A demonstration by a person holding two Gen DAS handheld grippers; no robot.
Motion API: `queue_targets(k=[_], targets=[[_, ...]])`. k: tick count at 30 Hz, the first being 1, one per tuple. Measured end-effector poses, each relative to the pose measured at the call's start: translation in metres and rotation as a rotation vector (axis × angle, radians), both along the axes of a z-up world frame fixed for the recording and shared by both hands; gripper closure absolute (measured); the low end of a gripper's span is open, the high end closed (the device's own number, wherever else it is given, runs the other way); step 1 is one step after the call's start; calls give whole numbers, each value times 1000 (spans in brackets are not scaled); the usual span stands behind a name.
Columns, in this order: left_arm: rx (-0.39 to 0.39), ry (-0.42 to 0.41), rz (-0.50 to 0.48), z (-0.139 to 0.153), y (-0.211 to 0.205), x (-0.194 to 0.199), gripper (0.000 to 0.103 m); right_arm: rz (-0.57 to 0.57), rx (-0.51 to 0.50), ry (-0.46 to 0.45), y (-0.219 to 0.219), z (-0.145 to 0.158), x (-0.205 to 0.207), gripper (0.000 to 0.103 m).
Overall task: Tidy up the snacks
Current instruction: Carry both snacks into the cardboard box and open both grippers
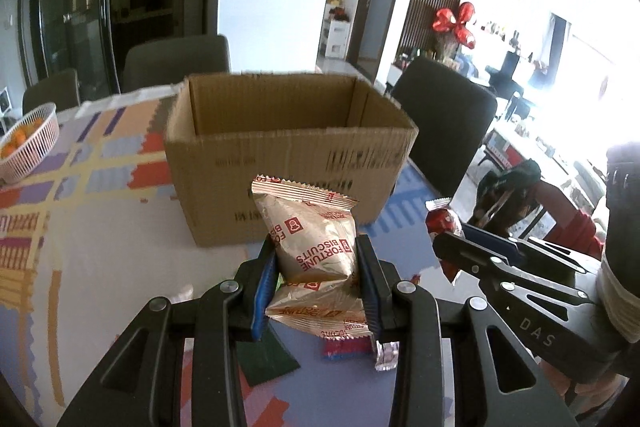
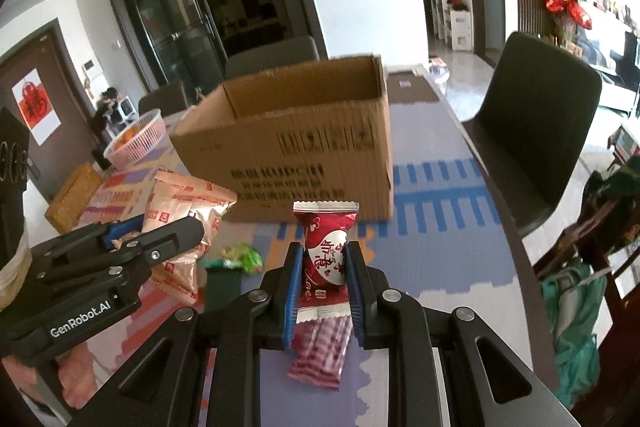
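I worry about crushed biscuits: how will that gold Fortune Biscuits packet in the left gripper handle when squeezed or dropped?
The Fortune Biscuits packet looks puffy with air, so probably light and somewhat cushioned. Its foil wrap is glossy, so it may slip between the left gripper pads. Its contents are likely brittle; a gentle release into the cardboard box seems wise.

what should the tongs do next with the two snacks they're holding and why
Probably carry both forward and up over the open cardboard box. The left tongs are shut on the fortune biscuits packet, the right tongs on the red candy, and both sit short of the box's near wall.
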State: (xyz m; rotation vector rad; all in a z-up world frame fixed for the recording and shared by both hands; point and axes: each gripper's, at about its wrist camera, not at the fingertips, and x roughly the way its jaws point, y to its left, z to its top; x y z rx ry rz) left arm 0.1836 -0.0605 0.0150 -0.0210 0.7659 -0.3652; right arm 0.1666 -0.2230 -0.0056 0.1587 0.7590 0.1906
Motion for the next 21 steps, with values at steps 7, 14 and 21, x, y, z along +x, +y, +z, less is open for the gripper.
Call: queue_targets(k=[7,14,21], targets=[[-7,-69,12,24,5,12,66,3,-1,-67,2,23,12,81],[1,-113,38,41,13,32,66,0,-14,-137,5,50,31,81],[13,-135,70,56,23,61,66,-3,-26,-172,12,67,60,81]])
